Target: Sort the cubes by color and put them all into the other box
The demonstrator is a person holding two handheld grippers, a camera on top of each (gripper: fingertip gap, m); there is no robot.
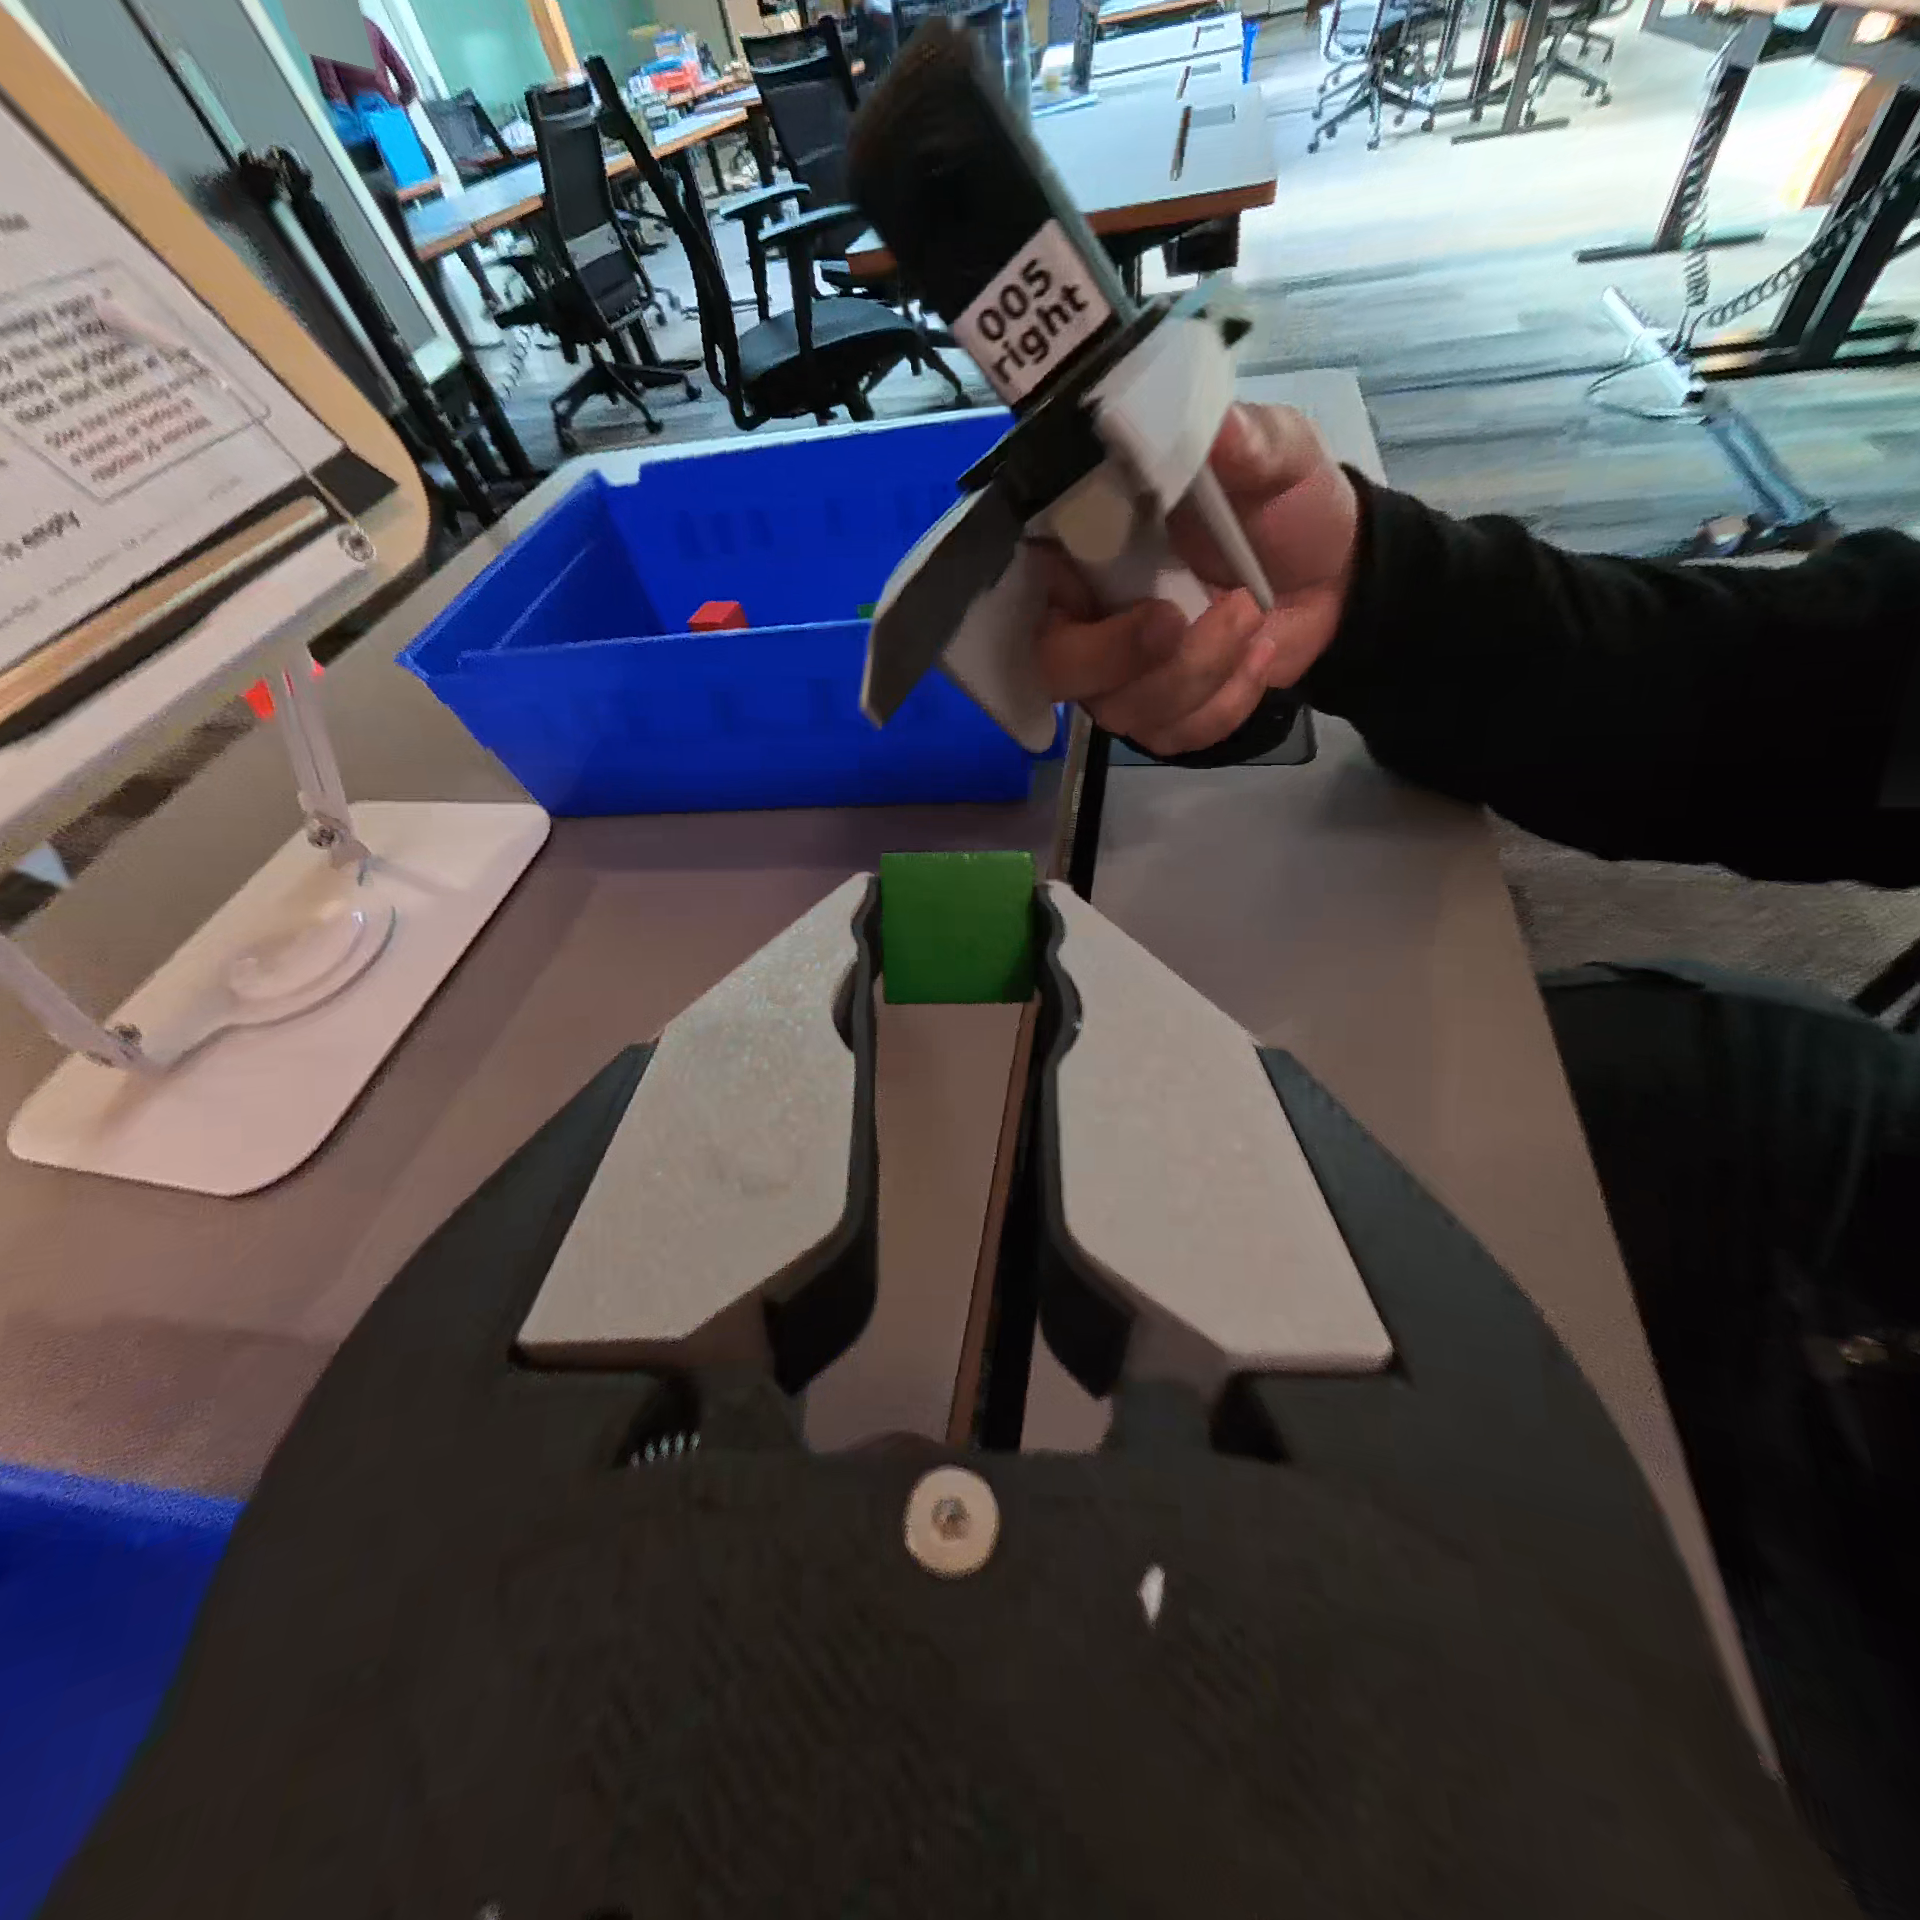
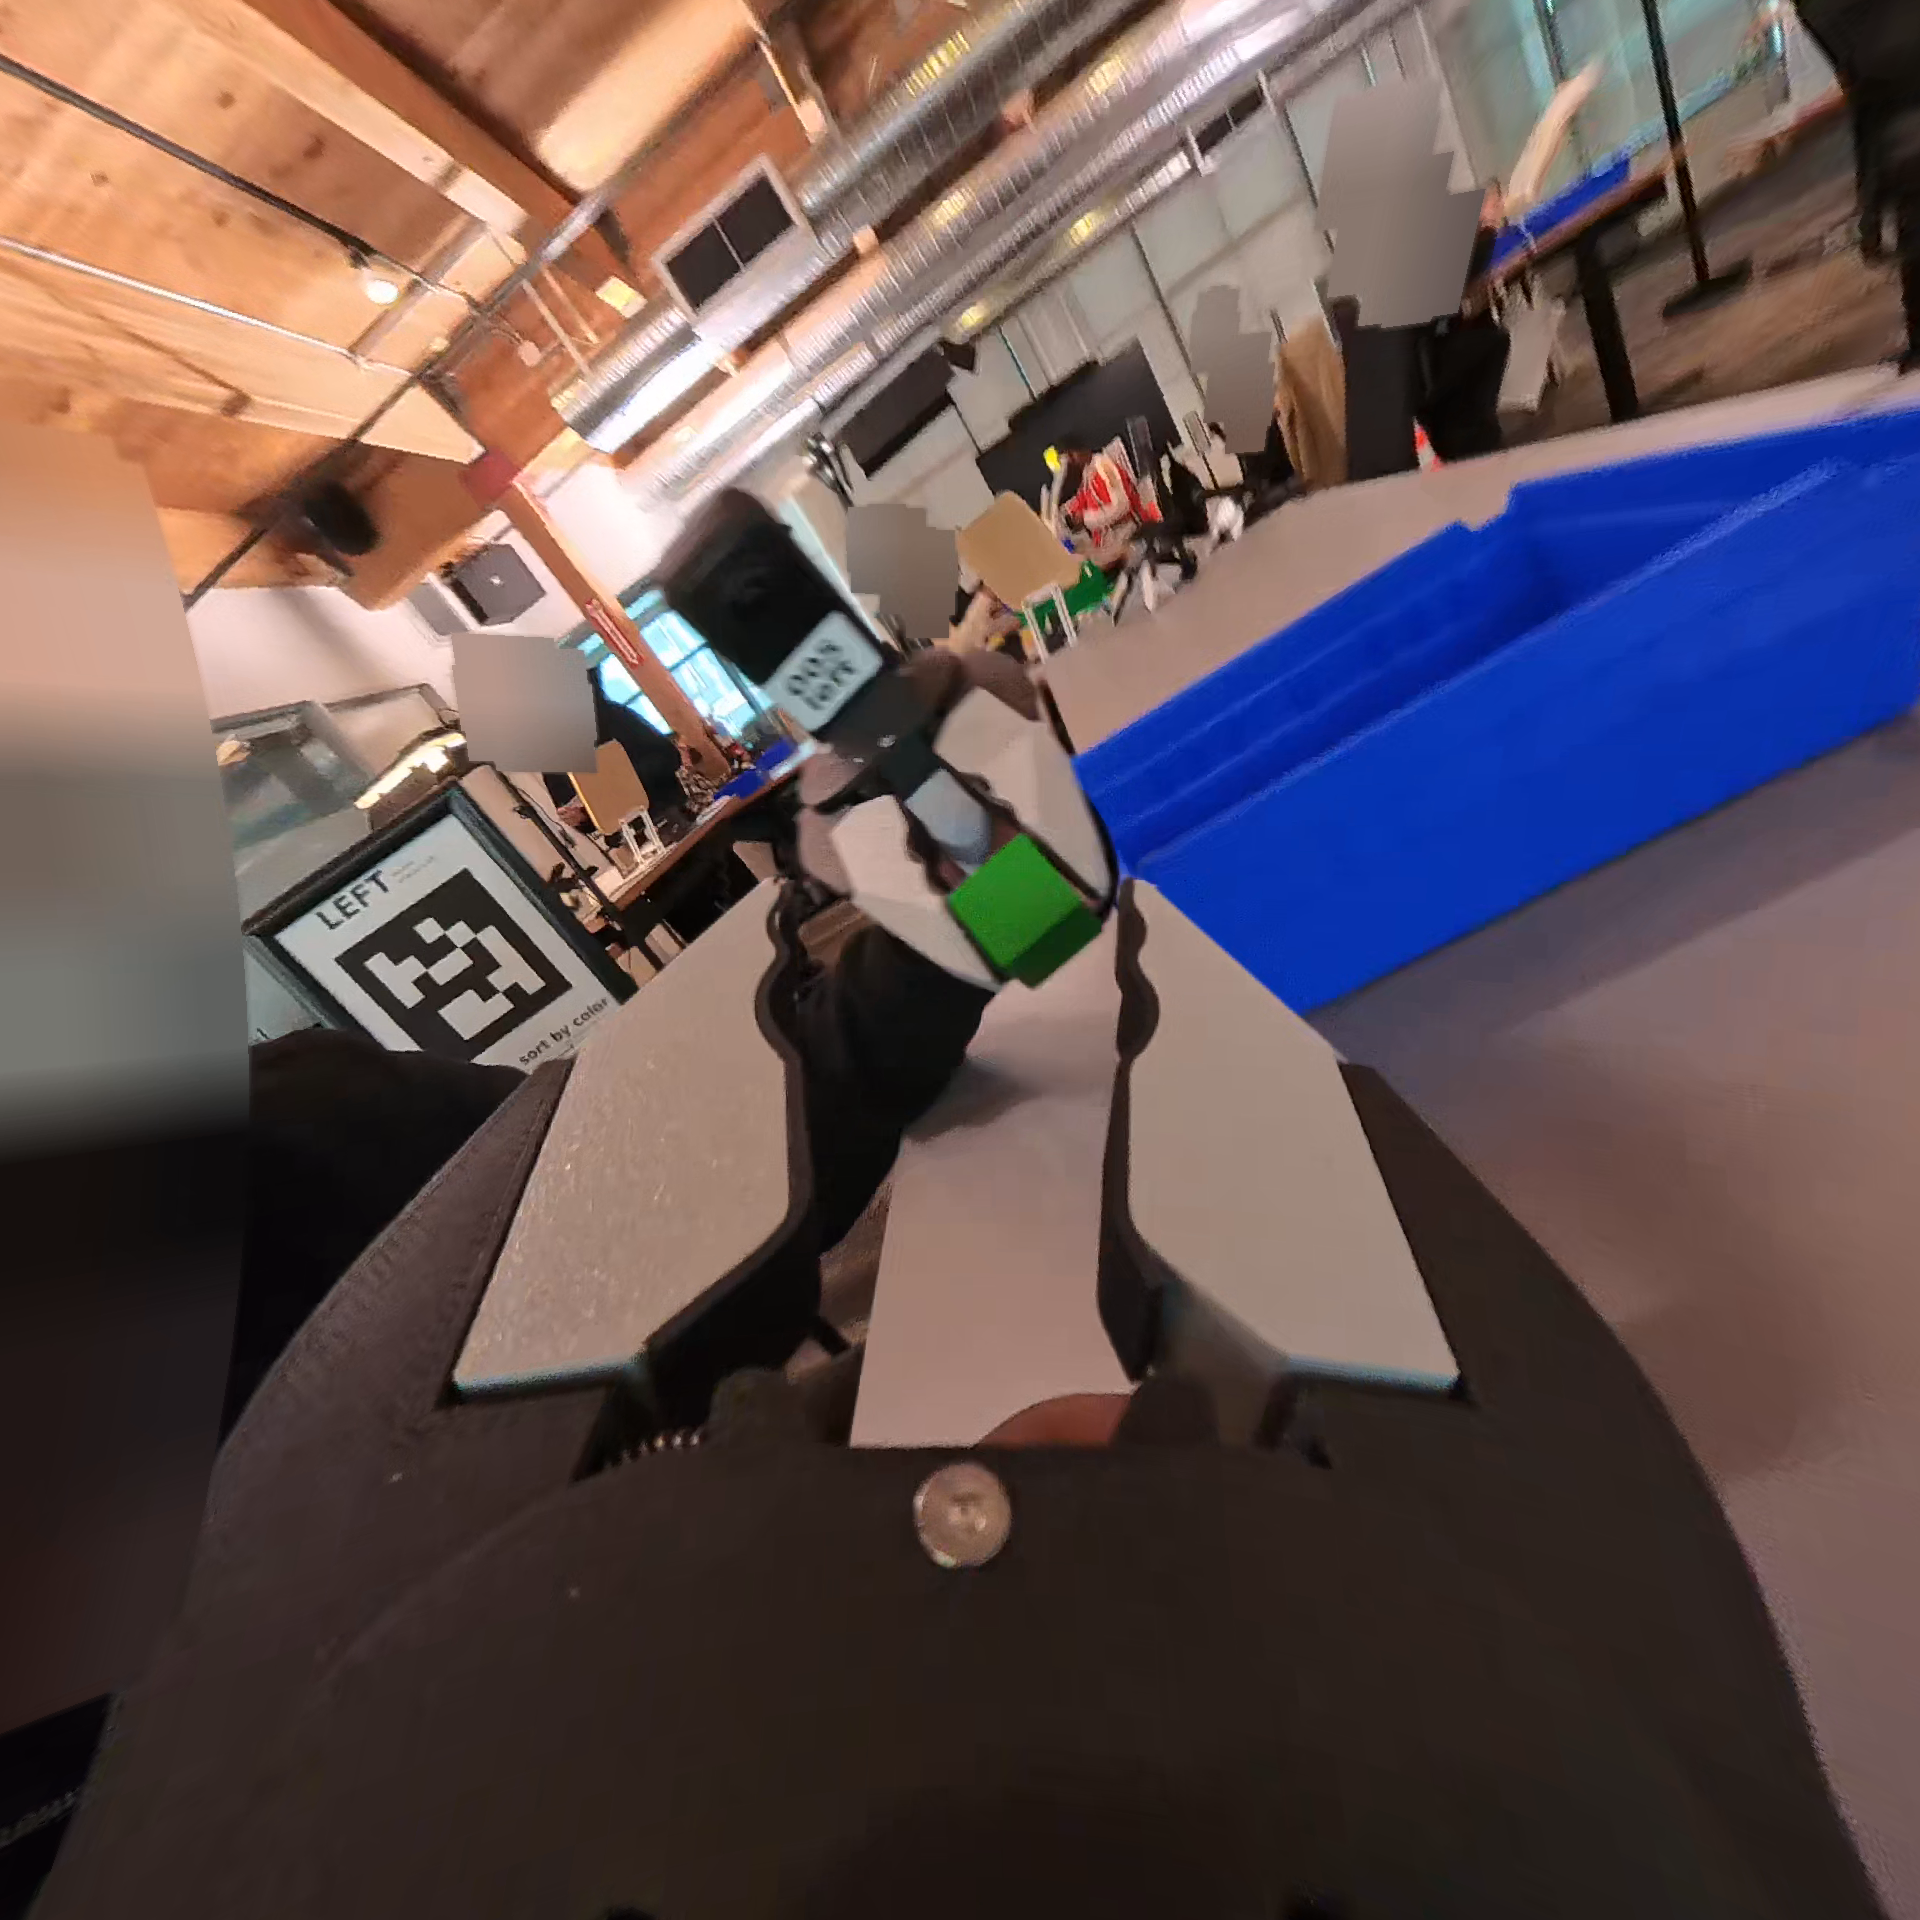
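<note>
My left tongs (image 1: 958,935) are squeezing a green cube (image 1: 957,928) between their tips, up above the gray desk (image 1: 675,1039). I can see the same green cube from my right camera too, pinched tight on both sides. My right tongs (image 2: 951,945) are holding nothing. They are spread partly apart, with only the desk and the other tool showing in the gap. A hand (image 1: 1205,603) is holding the right tongs up in the air, near the right end of the blue box (image 1: 727,717).

The blue box is sitting farther back on the desk. Inside it I am seeing a red cube (image 1: 717,615), and a tiny bit of something green is peeking out just beside the right tongs. I think that is another cube, but most of it is hidden. I cannot see the rest of the floor of the box, so I cannot count what is in there.

At the bottom left of my left camera, a corner of another blue box (image 1: 94,1662) is showing. I cannot see inside it, so I cannot say if any cubes are waiting there.

So I am guessing the job is partly done. At least one cube is in the far box already. The green cube is on its way and needs to go next to the green bit, away from the red cube.

A white stand (image 1: 281,997) with a paper sign is standing on the left side of the desk.
</note>
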